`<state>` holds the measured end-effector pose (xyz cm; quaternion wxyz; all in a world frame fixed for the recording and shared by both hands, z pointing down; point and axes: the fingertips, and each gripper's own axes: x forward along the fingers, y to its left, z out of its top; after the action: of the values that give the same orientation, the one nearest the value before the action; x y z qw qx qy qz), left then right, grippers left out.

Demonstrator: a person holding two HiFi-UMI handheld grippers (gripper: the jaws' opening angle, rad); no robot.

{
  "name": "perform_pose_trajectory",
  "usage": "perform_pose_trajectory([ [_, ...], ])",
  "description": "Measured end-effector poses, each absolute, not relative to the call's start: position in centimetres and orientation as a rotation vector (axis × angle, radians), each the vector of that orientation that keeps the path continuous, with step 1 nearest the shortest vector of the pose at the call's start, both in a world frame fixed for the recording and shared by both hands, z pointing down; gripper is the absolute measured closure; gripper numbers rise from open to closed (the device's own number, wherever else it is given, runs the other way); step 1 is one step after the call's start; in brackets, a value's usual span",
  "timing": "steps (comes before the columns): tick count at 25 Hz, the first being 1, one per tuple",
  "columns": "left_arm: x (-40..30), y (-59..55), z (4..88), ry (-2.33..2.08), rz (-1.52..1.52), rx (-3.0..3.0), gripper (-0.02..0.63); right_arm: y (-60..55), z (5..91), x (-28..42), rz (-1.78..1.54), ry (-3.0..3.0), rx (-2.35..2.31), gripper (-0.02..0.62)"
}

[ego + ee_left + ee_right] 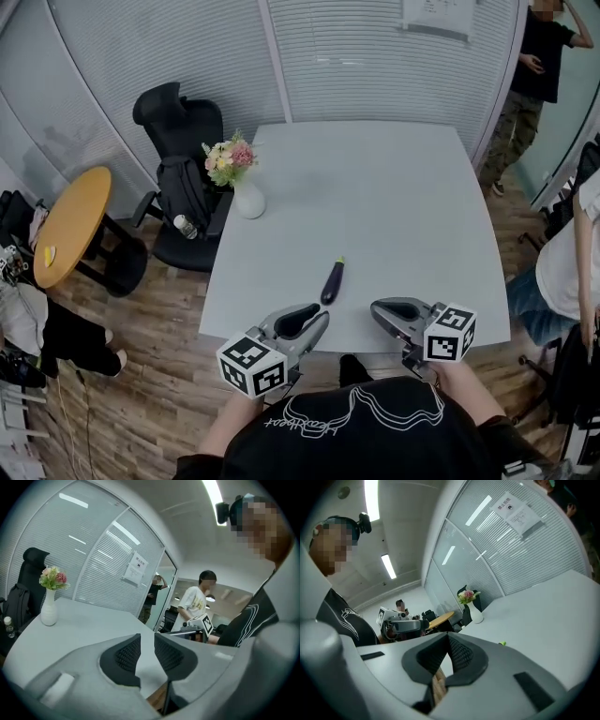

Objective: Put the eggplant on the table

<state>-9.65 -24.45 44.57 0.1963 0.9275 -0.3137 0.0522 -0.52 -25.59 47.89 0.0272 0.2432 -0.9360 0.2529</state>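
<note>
The dark purple eggplant (332, 280) with a green stem lies on the grey table (394, 206), near its front edge. My left gripper (317, 317) hovers just in front of it and to its left, by the table edge. In the left gripper view its pads (127, 654) stand a narrow gap apart, with nothing between them. My right gripper (378, 310) hovers to the eggplant's right; its jaw tips meet and hold nothing. Only the green stem tip (502, 643) shows past its jaw in the right gripper view.
A white vase of flowers (246, 192) stands at the table's left edge. Left of the table are a black office chair (183, 169) and a round wooden table (70, 225). Two people stand at the right (534, 75) (567, 253).
</note>
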Motion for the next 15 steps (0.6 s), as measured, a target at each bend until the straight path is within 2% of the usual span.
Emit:
perform_pose_trajectory([
  [6, -10.1, -21.1, 43.8, -0.870, 0.114, 2.609, 0.563, -22.2, 46.9, -2.3, 0.746, -2.930, 0.664, 0.589],
  [15, -9.8, -19.5, 43.5, -0.887, 0.109, 2.633, 0.586, -20.9, 46.7, -2.3, 0.645, -2.895, 0.716, 0.589],
])
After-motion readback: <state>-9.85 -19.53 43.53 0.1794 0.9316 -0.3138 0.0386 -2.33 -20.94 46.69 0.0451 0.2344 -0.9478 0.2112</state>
